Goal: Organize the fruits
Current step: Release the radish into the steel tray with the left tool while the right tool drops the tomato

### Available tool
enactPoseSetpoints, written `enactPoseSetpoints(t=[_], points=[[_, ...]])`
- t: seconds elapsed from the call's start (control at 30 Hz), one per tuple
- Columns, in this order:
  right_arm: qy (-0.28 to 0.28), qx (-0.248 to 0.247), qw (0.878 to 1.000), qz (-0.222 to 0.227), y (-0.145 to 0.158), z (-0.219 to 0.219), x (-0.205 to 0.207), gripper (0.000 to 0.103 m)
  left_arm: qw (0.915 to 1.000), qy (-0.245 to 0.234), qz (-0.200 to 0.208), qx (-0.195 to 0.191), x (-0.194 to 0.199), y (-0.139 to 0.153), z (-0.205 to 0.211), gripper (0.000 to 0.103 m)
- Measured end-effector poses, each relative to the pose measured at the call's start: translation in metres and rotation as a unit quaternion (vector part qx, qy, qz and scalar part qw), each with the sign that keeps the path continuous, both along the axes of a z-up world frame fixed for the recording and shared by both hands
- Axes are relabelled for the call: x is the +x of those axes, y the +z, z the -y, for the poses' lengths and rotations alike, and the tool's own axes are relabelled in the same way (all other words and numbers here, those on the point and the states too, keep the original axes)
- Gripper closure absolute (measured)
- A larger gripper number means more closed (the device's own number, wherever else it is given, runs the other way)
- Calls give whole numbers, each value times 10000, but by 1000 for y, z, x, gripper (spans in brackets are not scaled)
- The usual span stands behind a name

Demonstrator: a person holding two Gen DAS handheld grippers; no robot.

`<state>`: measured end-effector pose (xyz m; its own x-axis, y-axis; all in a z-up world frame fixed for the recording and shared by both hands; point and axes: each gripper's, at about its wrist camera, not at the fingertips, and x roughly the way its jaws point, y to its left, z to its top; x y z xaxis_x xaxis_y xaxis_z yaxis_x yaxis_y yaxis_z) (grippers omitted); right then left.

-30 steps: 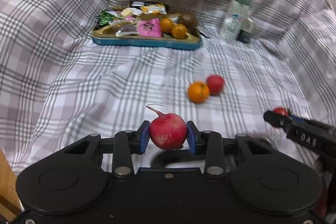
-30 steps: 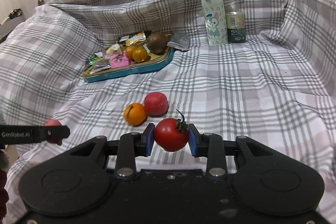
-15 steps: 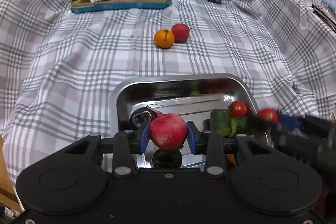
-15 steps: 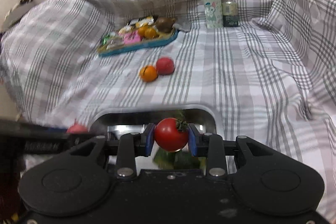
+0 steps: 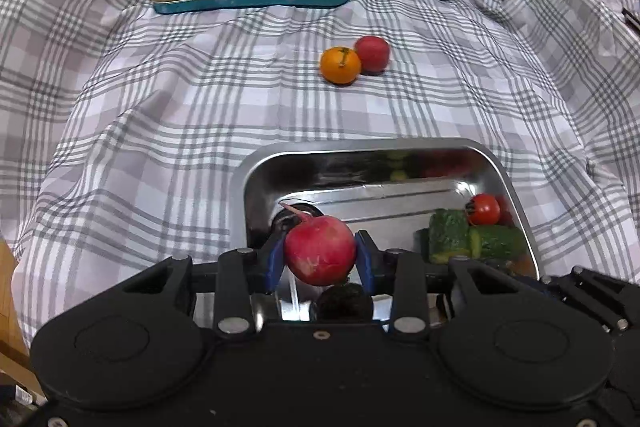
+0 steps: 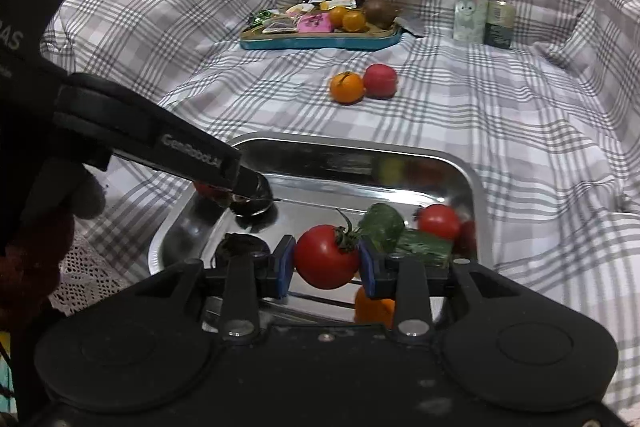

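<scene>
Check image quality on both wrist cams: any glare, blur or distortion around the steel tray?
Left wrist: sharp; steel tray walls mirror smeared colours, with bright glare on the floor; fisheye bends the plaid cloth lines. Right wrist: dimmer; the left gripper looms large and dark at the left edge; the tomato in the jaws is crisp.

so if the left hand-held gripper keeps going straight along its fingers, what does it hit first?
Probably the bare floor of the shiny steel tray, near its left wall. The left hand-held gripper holds a red round radish; depth is unclear.
</scene>
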<state>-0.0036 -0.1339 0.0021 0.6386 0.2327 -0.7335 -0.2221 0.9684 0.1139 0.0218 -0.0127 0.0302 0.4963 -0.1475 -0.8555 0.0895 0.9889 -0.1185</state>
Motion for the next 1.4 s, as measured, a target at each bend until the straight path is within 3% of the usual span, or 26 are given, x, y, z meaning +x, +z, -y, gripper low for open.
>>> enactPoseSetpoints(t=[0.23,0.47,0.97,1.4], points=[[69,-40,9998,-159,-9,-6,10,68,9998,-196,102,-32,21,5,11,58],[10,-156,9998,-122,-11,-4,14,68,9994,-328,-46,-115,32,-6,21,58],[-17,-110,9999,-120,-9,-2,17,67,9988,-471,-2,-137,24,-7,18,57],[-99,-95,9999,-68,-6,0,11,67,9990,-445,43,90,13,-5,15,57]])
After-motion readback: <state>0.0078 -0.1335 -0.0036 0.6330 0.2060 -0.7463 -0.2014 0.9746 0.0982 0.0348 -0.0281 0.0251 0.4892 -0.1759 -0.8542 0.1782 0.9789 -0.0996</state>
